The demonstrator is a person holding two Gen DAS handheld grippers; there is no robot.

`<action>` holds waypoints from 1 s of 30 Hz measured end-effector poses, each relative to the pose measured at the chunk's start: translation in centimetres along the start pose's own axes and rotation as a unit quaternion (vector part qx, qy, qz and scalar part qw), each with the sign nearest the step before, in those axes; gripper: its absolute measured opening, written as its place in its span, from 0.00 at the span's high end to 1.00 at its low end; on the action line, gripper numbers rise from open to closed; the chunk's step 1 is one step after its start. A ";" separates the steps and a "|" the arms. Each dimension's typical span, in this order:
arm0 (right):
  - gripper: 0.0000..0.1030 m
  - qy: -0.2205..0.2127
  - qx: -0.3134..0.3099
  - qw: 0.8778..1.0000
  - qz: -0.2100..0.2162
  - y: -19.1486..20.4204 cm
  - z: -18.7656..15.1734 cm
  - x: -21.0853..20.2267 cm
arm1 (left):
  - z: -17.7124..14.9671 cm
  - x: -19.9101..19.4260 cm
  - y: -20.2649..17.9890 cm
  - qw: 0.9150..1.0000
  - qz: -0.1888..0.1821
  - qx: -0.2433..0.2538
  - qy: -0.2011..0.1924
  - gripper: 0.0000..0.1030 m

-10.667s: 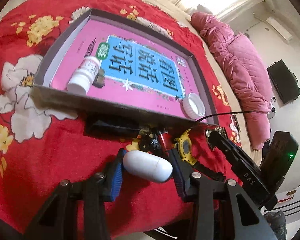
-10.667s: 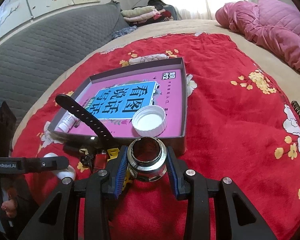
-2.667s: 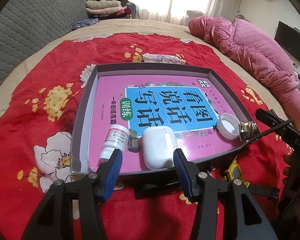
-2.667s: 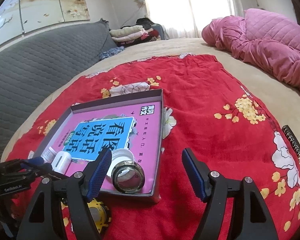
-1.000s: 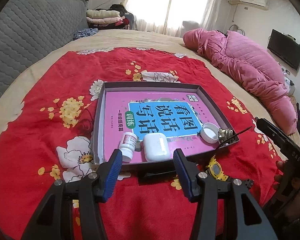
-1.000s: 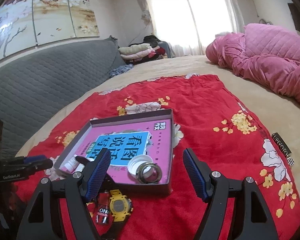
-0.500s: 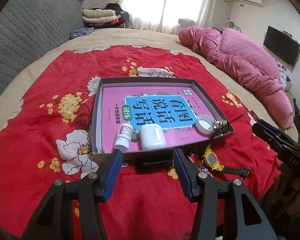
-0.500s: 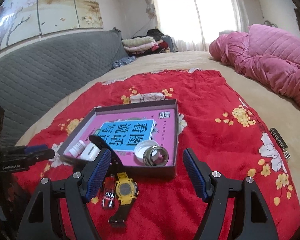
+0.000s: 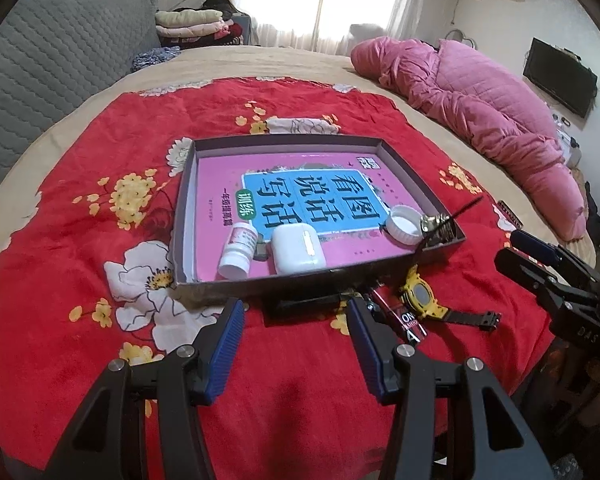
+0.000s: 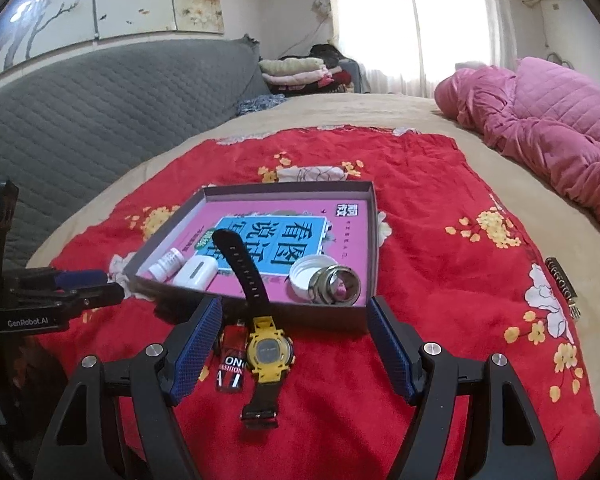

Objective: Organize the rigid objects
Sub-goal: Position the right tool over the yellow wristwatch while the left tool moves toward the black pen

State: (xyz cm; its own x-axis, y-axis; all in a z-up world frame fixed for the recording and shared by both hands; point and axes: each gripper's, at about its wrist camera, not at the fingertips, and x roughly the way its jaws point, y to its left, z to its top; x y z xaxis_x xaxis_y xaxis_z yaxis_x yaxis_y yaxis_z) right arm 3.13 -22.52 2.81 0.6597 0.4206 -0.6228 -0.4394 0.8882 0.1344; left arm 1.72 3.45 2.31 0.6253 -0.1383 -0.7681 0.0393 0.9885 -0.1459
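Observation:
A shallow dark box [image 9: 182,208] [image 10: 374,248] with a pink book as its floor lies on the red floral cloth. In it are a white pill bottle [image 9: 239,251] [image 10: 165,265], a white earbud case [image 9: 297,249] [image 10: 196,271], a white cap [image 9: 402,230] [image 10: 304,272] and a metal ring [image 9: 438,229] [image 10: 336,284]. A yellow watch [image 9: 420,294] [image 10: 269,350] and a red lighter [image 9: 404,320] [image 10: 231,360] lie in front of the box. My left gripper [image 9: 296,336] is open and empty, in front of the box. My right gripper [image 10: 292,344] is open and empty around the watch area.
A flat black object [image 9: 300,306] lies against the box's front wall. A pink quilt [image 9: 480,104] [image 10: 548,120] is on the bed at right, a grey sofa back [image 10: 100,112] at left. A small dark comb-like item [image 10: 560,284] lies on the cloth's right edge.
Both grippers let go of the earbud case and the metal ring inside the box, opened, and have pulled back from the box. The watch now lies in front of my right gripper.

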 end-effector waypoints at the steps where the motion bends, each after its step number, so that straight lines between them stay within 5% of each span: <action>1: 0.27 0.002 0.000 1.000 0.000 0.0 -0.1 0.0 | -0.1 0.1 -0.2 1.000 -0.002 0.002 0.002 0.49; 30: 0.27 0.109 -0.047 0.993 -0.008 2.2 -2.6 3.6 | -1.0 0.7 -1.1 1.000 -0.010 0.013 0.017 0.49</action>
State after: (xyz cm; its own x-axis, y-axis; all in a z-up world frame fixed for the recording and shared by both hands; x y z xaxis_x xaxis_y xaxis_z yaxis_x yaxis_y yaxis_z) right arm 2.96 -19.50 -1.16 0.5242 0.3484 -0.7770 -0.4917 0.8688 0.0579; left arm 1.34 2.25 1.30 0.5976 -0.1586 -0.7860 0.0710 0.9869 -0.1452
